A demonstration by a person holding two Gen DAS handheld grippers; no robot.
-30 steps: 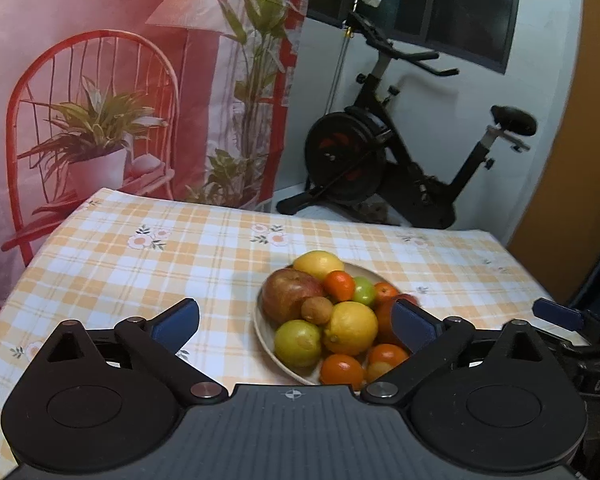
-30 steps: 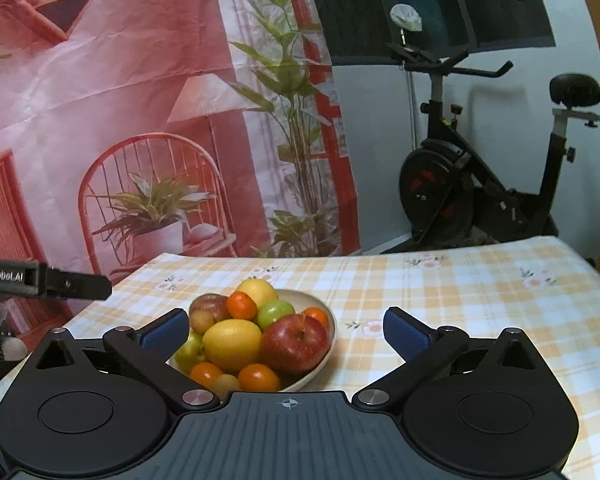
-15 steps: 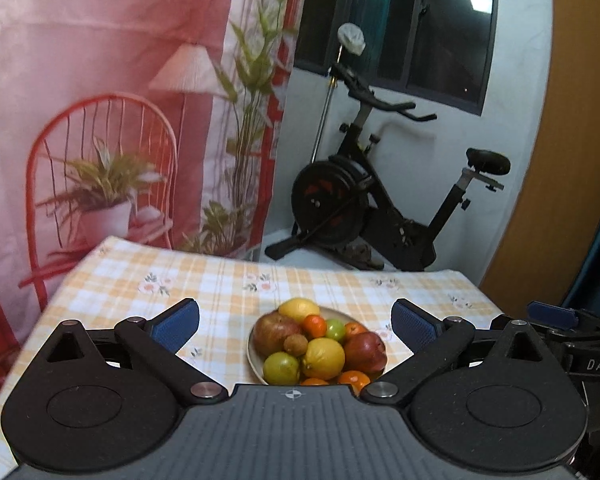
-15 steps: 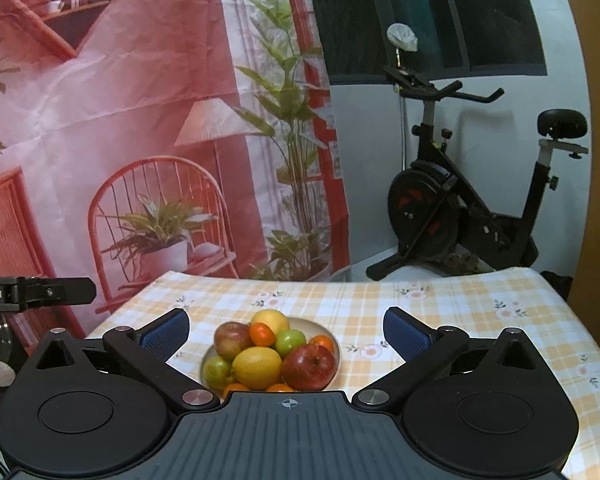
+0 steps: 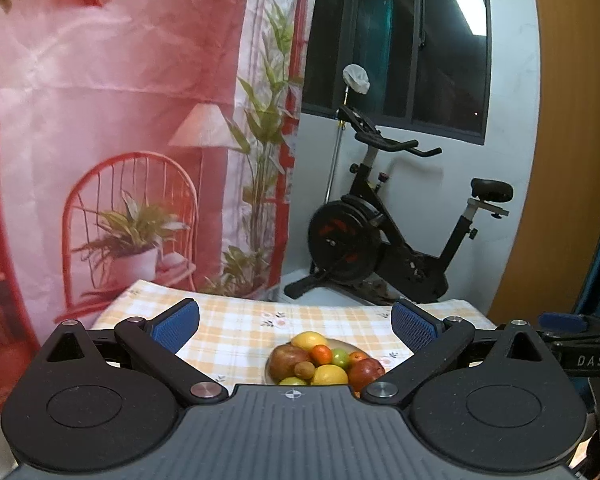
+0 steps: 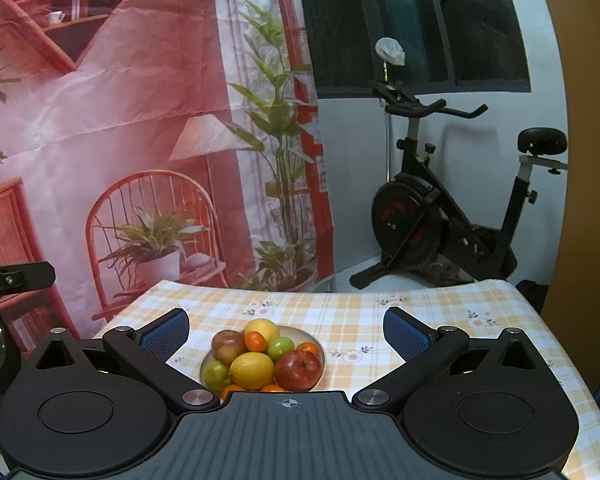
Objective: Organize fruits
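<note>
Resting on a checked yellow-and-white tablecloth (image 6: 380, 320) with small flower prints: one pale plate (image 6: 314, 342) heaped with fruit, set near the cloth's middle, well short of either tool. Counted in the heap from the right wrist view: a red apple (image 6: 299, 370) at front right, a large lemon (image 6: 252, 371) touching it at front centre, a green fruit (image 6: 216, 374) at front left, a darker apple (image 6: 229, 345) behind, a small orange fruit (image 6: 256, 341), a green lime-like fruit (image 6: 281, 348), a second lemon (image 6: 262, 327) at the back. Noted from the left wrist view: a small brown fruit (image 5: 304, 369), kind not told. Left gripper (image 5: 296, 320): blue pads spread wide, nothing between, held back from and above the plate (image 5: 350, 346). Right gripper (image 6: 286, 326): likewise spread wide, empty, plate framed between its fingers. Behind the table: a printed red backdrop (image 6: 140, 120), a black exercise bike (image 6: 440, 220), a dark window (image 5: 420, 40).
</note>
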